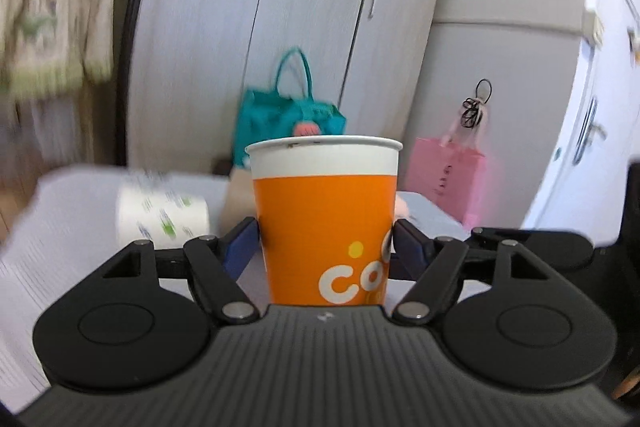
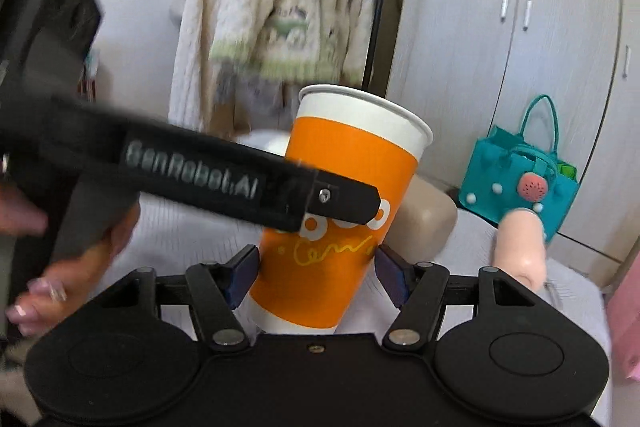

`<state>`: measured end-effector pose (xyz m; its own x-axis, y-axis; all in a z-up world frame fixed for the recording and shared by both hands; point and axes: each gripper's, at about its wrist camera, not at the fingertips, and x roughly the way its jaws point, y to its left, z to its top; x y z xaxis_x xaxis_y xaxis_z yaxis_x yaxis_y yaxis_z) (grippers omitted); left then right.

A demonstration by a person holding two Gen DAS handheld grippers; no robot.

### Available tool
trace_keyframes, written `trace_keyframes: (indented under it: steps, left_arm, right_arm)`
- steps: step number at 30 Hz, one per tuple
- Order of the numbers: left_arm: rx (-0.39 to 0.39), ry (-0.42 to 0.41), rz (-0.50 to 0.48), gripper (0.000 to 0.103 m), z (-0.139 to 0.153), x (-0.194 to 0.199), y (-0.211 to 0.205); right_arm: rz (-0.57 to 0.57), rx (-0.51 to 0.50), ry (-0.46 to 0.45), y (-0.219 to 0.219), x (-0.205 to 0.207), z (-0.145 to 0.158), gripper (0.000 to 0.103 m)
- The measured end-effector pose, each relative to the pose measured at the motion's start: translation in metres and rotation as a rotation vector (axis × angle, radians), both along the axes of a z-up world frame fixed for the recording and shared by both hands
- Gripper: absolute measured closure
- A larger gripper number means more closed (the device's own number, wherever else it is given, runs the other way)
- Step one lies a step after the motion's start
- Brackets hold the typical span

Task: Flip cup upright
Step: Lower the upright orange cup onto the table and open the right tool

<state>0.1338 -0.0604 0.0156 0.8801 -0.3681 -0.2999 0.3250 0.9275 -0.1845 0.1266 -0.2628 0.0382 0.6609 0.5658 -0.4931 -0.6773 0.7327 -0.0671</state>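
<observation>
An orange paper cup (image 1: 324,211) with a white rim and white lettering stands mouth-up between the blue pads of my left gripper (image 1: 325,247), which is shut on its lower body. In the right wrist view the same cup (image 2: 344,195) leans slightly right, mouth up, between the pads of my right gripper (image 2: 316,269), which also closes on its lower part. The left gripper's black finger (image 2: 248,183) crosses in front of the cup from the left. The cup's base is hidden behind the gripper bodies.
A white cloth-covered surface (image 1: 60,227) lies below. A printed paper roll (image 1: 164,215) sits left of the cup. A teal handbag (image 2: 520,179), a pink bag (image 1: 452,183), a beige container (image 2: 424,223) and white wardrobes (image 1: 320,7) stand behind. A person's hand (image 2: 60,279) holds the left gripper.
</observation>
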Motion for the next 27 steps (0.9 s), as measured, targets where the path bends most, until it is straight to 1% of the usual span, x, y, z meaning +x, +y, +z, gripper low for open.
trace_keyframes:
  steps: [1,3,5,7,8,12,15,20,22,25,27]
  left_arm:
    - [0.025,-0.019,0.009,0.031,-0.001,-0.002,-0.002]
    - [0.042,-0.033,0.010,0.031,-0.004,-0.004,-0.001]
    - [0.036,-0.043,-0.011,0.031,-0.006,-0.006,0.001]
    - [0.031,-0.032,-0.029,0.031,-0.008,-0.007,0.003]
    - [0.030,-0.021,-0.037,0.031,-0.009,-0.007,0.004]
    - [0.029,-0.021,-0.058,0.031,-0.010,-0.014,0.004]
    - [0.007,0.001,-0.063,0.031,-0.010,-0.017,0.005]
    - [-0.021,0.062,-0.063,0.031,-0.011,-0.024,0.008]
    - [-0.022,0.069,-0.058,0.031,-0.013,-0.028,0.008]
    - [-0.064,0.082,-0.029,0.032,-0.013,-0.028,0.012]
    - [-0.079,0.086,-0.031,0.032,-0.012,-0.029,0.015]
  right_arm:
    - [-0.001,0.014,0.008,0.000,0.002,-0.001,0.034]
    - [-0.004,0.015,-0.006,0.003,0.004,-0.006,0.034]
    - [-0.017,-0.014,-0.056,0.005,-0.002,-0.017,0.034]
    - [-0.023,-0.029,-0.097,0.006,-0.008,-0.027,0.034]
    - [-0.026,-0.023,-0.103,0.003,-0.012,-0.029,0.034]
    - [-0.031,-0.015,-0.124,0.000,-0.021,-0.034,0.035]
    - [-0.036,-0.021,-0.133,0.000,-0.024,-0.036,0.035]
    - [-0.051,-0.075,-0.195,0.010,-0.037,-0.043,0.035]
    - [-0.067,-0.084,-0.213,0.012,-0.043,-0.046,0.035]
    - [-0.084,-0.078,-0.264,0.012,-0.052,-0.052,0.036]
    - [-0.095,-0.061,-0.266,0.012,-0.054,-0.054,0.036]
